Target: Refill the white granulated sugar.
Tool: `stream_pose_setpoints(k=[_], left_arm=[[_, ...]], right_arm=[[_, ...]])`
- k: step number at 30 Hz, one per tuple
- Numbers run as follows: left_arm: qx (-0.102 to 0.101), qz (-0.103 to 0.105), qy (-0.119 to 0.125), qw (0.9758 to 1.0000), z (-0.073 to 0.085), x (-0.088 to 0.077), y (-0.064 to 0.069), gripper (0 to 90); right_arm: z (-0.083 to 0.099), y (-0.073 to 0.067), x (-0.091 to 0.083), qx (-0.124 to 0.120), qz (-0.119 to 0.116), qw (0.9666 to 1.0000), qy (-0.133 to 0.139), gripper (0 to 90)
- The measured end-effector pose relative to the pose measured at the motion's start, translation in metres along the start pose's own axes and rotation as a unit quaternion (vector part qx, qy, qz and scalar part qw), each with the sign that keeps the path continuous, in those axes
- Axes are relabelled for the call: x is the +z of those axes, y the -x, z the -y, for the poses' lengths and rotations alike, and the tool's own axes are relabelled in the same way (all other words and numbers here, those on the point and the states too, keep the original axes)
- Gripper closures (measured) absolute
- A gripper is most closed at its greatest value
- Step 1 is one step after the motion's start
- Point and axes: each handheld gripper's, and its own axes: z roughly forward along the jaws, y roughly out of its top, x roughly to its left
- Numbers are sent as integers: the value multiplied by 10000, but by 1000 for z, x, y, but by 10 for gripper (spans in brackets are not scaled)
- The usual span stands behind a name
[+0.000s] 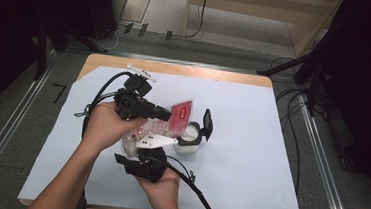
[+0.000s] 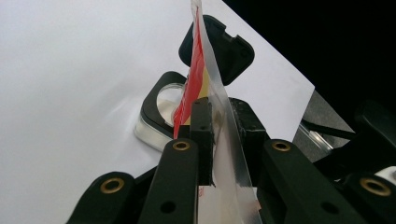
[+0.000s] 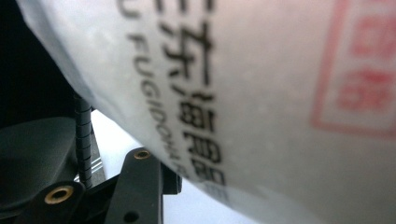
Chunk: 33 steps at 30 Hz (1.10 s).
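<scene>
A plastic bag [image 1: 181,115], red and white with printed characters, hangs tilted above a small white container [image 1: 189,141] whose black hinged lid [image 1: 207,124] stands open. My left gripper [image 1: 167,114] comes in from the left and is shut on the bag's upper edge; in the left gripper view its jaws [image 2: 219,112] pinch the clear film of the bag [image 2: 196,79] over the container [image 2: 156,126]. My right gripper [image 1: 142,149] reaches up from below and is shut on the bag's lower part. In the right gripper view the bag [image 3: 257,93] lies against one finger [image 3: 140,186].
A white sheet [image 1: 249,154] covers the wooden table [image 1: 176,69]. Cables trail from both grippers toward the table's near and left edges. Dark stands and cables stand on the floor to the right of the table.
</scene>
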Motion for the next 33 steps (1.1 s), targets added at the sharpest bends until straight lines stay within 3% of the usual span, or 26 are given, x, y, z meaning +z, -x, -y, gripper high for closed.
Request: stream_pose_setpoints(k=[33], left_arm=[[-106,80,-275,9995,3,13,-6,783]], right_arm=[[17,2,5,-264,-101,9995,-162,602]])
